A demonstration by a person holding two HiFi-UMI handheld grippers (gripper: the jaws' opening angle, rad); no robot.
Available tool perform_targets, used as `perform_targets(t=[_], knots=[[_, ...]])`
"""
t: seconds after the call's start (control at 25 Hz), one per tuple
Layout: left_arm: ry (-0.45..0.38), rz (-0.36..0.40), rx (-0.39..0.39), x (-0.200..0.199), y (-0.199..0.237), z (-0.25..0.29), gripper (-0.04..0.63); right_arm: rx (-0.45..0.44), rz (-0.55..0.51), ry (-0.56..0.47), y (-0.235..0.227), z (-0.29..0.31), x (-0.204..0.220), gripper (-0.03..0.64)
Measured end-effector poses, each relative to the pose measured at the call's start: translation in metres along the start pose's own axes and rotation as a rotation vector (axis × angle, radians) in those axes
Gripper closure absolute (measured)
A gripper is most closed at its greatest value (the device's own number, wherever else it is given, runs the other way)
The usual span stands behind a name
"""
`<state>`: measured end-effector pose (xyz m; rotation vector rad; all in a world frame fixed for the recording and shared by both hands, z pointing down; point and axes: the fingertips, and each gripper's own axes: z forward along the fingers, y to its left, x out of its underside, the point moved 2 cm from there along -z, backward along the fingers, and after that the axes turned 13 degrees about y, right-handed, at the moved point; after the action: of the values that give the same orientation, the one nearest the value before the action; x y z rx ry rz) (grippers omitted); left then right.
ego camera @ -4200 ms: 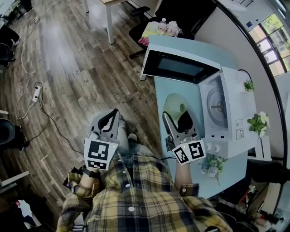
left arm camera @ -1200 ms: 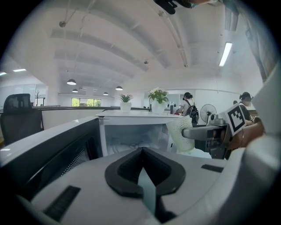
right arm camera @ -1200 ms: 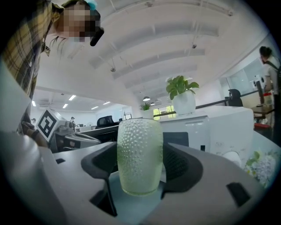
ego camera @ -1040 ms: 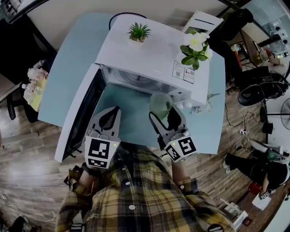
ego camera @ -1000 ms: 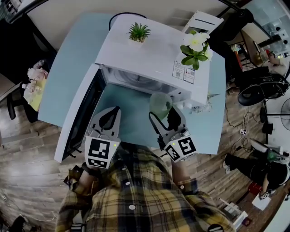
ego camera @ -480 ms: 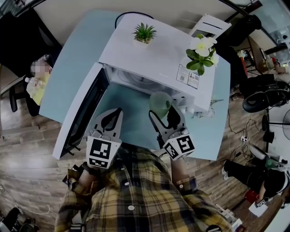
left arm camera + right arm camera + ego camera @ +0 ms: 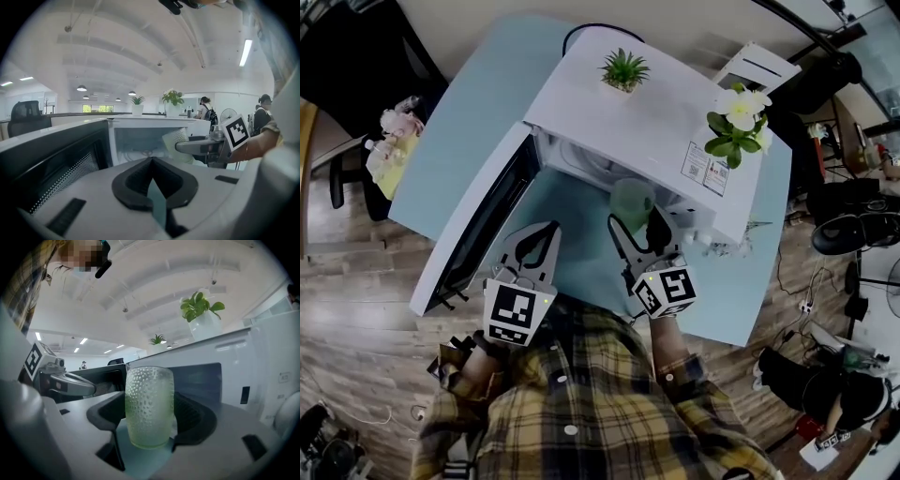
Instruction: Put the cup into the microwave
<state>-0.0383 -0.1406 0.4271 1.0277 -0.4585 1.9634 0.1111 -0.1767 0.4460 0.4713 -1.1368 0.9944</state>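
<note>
Microwave door: the dark-windowed door of the white box-shaped microwave stands swung wide to the left, its edge just beside the left gripper.
Left gripper: the grey two-jaw left gripper has its jaws together with nothing between them. It hangs over the table in front of the door and takes no part in the carry.
Cavity: the pale open cavity faces the person, between the door and the control side.
Cup: the pale green dimpled glass cup stands upright, long axis vertical, off the table and at the cavity mouth towards its right side. From the head view I cannot tell whether it has crossed the sill.
Right gripper: the grey two-jaw right gripper is clamped on the cup's lower body, one jaw on each side.
Key relation: the opening lies straight ahead along the right gripper's jaws, so I judge the coming move to be a forward push, keeping the cup level and clear of the right wall.
Surface: a light blue tabletop, bare in front of the microwave.
Room: a small spiky green plant and a white-flowered plant stand on the microwave's top; a wooden plank floor lies around the table.
</note>
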Motion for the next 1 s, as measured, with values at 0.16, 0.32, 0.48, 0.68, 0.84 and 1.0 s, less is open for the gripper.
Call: perform_targets(t=[0.16,0.32,0.48,0.68,0.84,1.0], knots=[[-0.014,-0.008,-0.001,0.001,-0.002,-0.001,0.604,0.014,0.008,0.002,-0.002,0.009,0.005,0.291],[-0.025,-0.021,-0.003,0.005,-0.002,-0.003,0.604,0.046,0.016,0.012,-0.005,0.019,0.014,0.291],[-0.028,-0.035,-0.004,0.01,-0.003,-0.005,0.604,0.059,-0.006,0.018,-0.006,0.032,0.017,0.291],[-0.028,-0.045,-0.007,0.015,-0.004,-0.008,0.604,0.066,-0.038,0.024,-0.006,0.051,0.017,0.291],[-0.029,-0.049,-0.004,0.018,-0.006,-0.011,0.604,0.07,-0.052,0.022,-0.006,0.066,0.016,0.291],[-0.03,-0.065,-0.01,0.023,-0.007,-0.014,0.604,0.086,-0.065,0.015,-0.009,0.078,0.014,0.291]])
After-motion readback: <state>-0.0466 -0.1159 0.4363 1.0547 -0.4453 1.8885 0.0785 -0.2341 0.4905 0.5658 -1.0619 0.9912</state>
